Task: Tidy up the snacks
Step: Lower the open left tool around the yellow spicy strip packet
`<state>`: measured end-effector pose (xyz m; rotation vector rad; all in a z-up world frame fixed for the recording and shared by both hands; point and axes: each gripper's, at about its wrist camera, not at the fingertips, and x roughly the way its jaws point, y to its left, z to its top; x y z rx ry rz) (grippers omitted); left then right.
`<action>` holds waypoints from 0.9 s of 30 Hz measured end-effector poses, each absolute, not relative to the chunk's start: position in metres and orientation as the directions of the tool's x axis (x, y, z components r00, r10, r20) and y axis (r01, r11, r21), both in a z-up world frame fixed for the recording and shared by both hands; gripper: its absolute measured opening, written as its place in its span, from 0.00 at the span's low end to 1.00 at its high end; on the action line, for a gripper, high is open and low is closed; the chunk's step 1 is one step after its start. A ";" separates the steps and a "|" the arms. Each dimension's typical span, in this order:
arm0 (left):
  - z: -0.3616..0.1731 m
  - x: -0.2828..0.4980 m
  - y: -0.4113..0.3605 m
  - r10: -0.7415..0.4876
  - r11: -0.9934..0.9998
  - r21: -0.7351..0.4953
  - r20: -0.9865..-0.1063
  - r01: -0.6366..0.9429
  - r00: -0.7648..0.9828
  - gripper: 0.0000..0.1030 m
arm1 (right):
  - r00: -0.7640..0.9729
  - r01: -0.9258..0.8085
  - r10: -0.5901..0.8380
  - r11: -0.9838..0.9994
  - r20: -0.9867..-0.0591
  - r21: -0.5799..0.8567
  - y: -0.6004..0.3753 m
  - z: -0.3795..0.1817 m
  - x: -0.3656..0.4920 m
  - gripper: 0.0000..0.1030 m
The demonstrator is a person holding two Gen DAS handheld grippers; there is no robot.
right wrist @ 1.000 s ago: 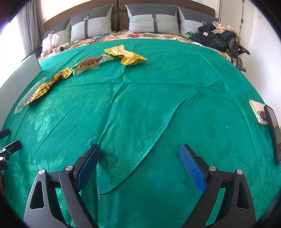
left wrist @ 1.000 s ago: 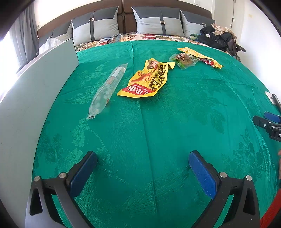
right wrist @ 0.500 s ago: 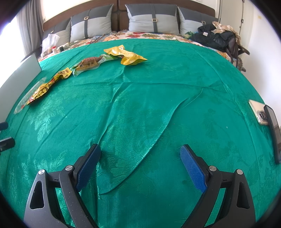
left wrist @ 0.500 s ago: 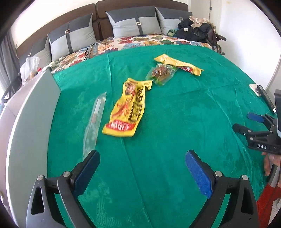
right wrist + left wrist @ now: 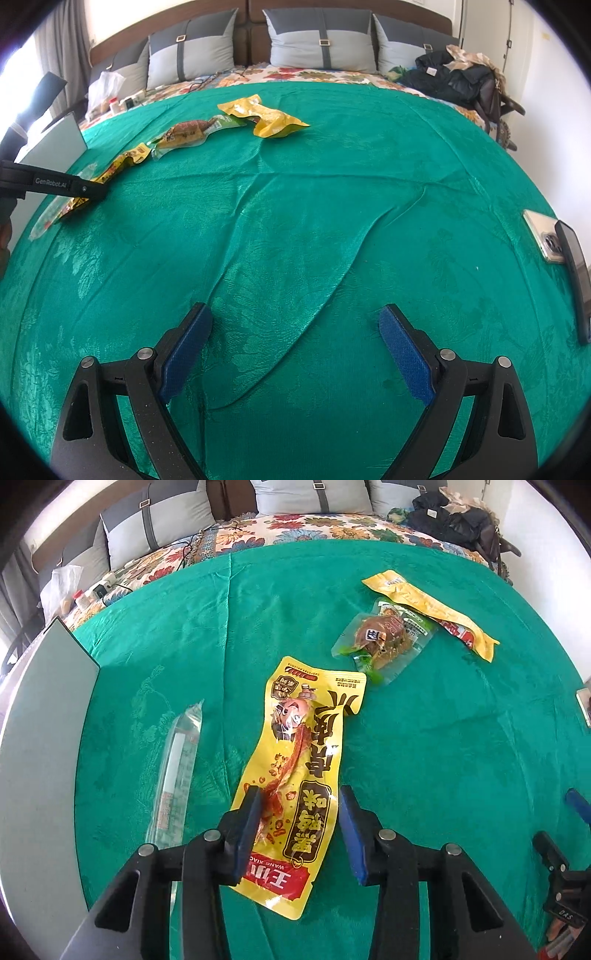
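Snack pouch (image 5: 303,771), yellow, flat on bed cover (image 5: 424,757): light, limp, slippery film (pinch lower edge). Left gripper (image 5: 297,829) jaws closing around it, not yet pressing; right gripper (image 5: 295,350) spread, empty.

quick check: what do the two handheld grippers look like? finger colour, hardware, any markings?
Both match: the left gripper and right gripper have matte black angular linkage arms with triangular cut-outs, round silver pivot pins, and flat blue textured pads on the fingers. From the right wrist view, white "GenRobot.AI" lettering runs along the left gripper's black finger. No cables or sleeves are clearly visible.
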<state>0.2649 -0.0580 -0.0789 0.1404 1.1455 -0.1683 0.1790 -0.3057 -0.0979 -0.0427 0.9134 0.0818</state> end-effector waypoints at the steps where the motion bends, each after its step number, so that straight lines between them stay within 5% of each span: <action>1: -0.078 0.254 -0.057 -0.065 0.979 0.020 -0.915 0.204 0.398 0.40 | 0.608 -0.088 0.053 0.996 -0.792 -0.002 -0.306 -0.098 0.179 0.92; 5: -0.075 0.189 -0.043 -0.100 0.990 -0.055 -0.927 0.133 0.363 0.41 | 0.608 -0.088 0.053 0.996 -0.792 -0.002 -0.306 -0.098 0.179 0.92; 7: -0.076 0.160 -0.038 -0.125 0.992 -0.105 -0.933 0.076 0.338 0.58 | 0.608 -0.088 0.052 0.996 -0.792 -0.002 -0.306 -0.098 0.179 0.92; 9: -0.078 0.144 -0.035 -0.201 0.980 -0.189 -0.923 0.067 0.328 0.91 | 0.608 -0.088 0.052 0.996 -0.792 -0.002 -0.306 -0.098 0.179 0.92; 10: -0.080 0.143 -0.037 -0.214 0.977 -0.199 -0.921 0.080 0.326 0.93 | 0.608 -0.088 0.052 0.996 -0.792 -0.002 -0.306 -0.098 0.179 0.92; 15: -0.087 0.160 -0.042 -0.052 0.990 0.005 -0.919 0.142 0.391 0.93 | 0.608 -0.087 0.052 0.996 -0.792 -0.001 -0.306 -0.098 0.179 0.92; 18: -0.094 0.166 -0.018 -0.060 0.997 -0.041 -0.922 0.057 0.381 0.90 | 0.608 -0.087 0.052 0.996 -0.792 -0.002 -0.306 -0.098 0.179 0.92; 20: -0.089 0.157 -0.009 -0.071 0.997 -0.067 -0.916 0.023 0.395 0.74 | 0.608 -0.087 0.052 0.996 -0.792 -0.002 -0.306 -0.098 0.179 0.92; 21: -0.086 0.151 -0.008 -0.083 0.997 -0.078 -0.912 0.029 0.401 0.57 | 0.608 -0.087 0.052 0.996 -0.792 -0.002 -0.306 -0.098 0.179 0.92; 27: -0.086 0.129 -0.013 -0.119 0.993 -0.103 -0.898 0.060 0.423 0.60 | 0.608 -0.086 0.051 0.996 -0.792 -0.002 -0.306 -0.098 0.179 0.92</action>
